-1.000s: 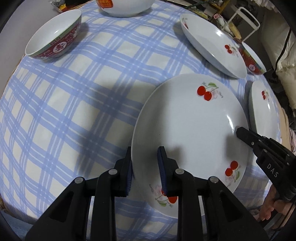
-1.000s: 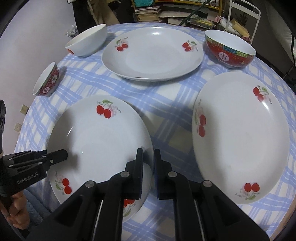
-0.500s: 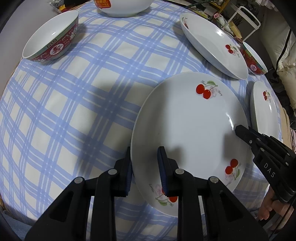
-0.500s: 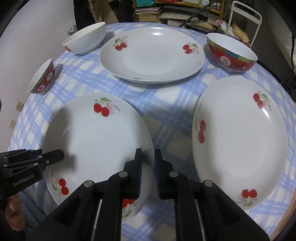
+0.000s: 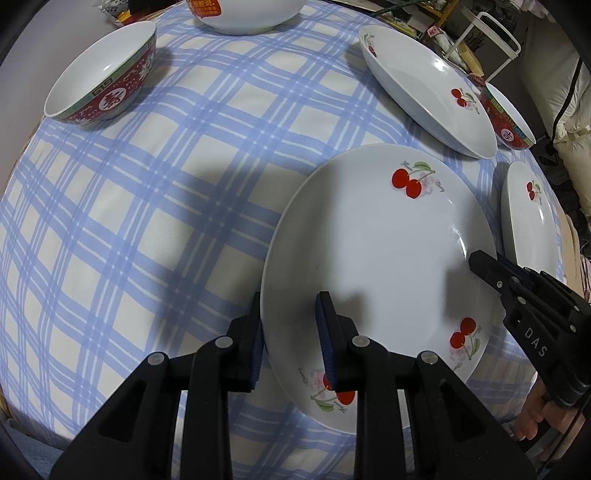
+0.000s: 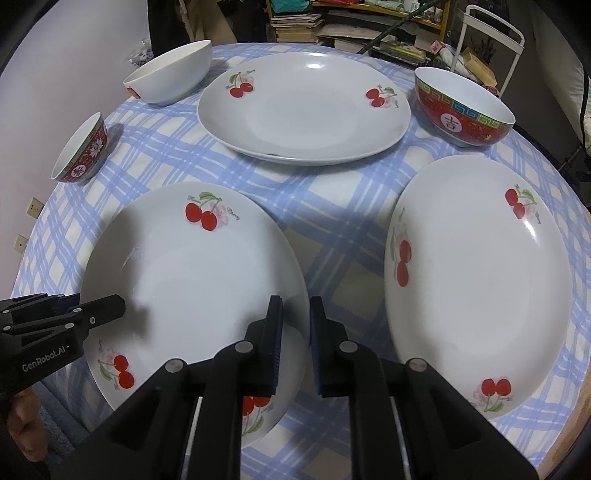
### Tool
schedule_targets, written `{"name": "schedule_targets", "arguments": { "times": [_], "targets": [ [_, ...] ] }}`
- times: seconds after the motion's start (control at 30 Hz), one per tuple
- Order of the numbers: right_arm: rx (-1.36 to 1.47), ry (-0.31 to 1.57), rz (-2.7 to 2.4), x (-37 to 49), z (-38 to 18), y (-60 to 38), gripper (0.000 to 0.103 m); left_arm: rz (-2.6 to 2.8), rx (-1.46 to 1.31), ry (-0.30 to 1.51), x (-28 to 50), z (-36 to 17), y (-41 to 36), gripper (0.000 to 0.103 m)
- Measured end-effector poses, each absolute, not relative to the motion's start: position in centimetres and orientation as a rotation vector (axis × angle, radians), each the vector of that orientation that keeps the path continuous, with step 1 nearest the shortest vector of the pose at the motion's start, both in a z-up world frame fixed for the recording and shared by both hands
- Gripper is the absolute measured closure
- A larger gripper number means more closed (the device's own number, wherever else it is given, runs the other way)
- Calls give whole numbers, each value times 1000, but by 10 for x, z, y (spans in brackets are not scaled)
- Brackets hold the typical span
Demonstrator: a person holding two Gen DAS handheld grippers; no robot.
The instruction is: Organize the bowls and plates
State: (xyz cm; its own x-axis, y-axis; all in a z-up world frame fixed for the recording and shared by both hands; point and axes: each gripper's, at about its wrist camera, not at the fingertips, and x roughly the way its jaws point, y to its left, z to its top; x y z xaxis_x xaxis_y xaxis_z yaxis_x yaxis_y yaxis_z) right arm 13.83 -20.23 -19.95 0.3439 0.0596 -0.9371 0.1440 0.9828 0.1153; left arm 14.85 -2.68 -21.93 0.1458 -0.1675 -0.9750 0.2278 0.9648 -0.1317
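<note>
We have the near cherry plate (image 5: pixel 373 266) at the counter's near edge, face up, its long axis running away from us, each claw on an opposite rim. Left claw (image 5: pixel 290 343) grasping the left rim, pads either side. Right claw (image 6: pixel 295 347) straddles the right rim, barely parted; we can't tell if its pads bite. Our arms hide the near rim. Checked blue cloth (image 5: pixel 147 206) covers the counter; two more cherry plates and three bowls beyond. Cluttered bookshelf (image 6: pixel 332 18) behind.
</note>
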Motion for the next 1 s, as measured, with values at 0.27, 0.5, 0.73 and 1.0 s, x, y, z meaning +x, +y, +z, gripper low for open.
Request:
{"name": "schedule_targets", "arguments": {
  "times": [0.27, 0.5, 0.73, 1.0],
  "targets": [
    [197, 1208, -49, 141, -194, -203, 88, -276, 77, 1387, 148, -219, -29, 75],
    [219, 1131, -43, 141, -166, -212, 87, -250, 173, 1318, 146, -205, -41, 58],
    [262, 1077, -41, 146, -134, -236, 87, -176, 224, 1223, 148, -178, -47, 49],
    [239, 1003, -88, 140, -89, -274, 28, -158, 245, 1131, 141, -134, -71, 22]
  ]
}}
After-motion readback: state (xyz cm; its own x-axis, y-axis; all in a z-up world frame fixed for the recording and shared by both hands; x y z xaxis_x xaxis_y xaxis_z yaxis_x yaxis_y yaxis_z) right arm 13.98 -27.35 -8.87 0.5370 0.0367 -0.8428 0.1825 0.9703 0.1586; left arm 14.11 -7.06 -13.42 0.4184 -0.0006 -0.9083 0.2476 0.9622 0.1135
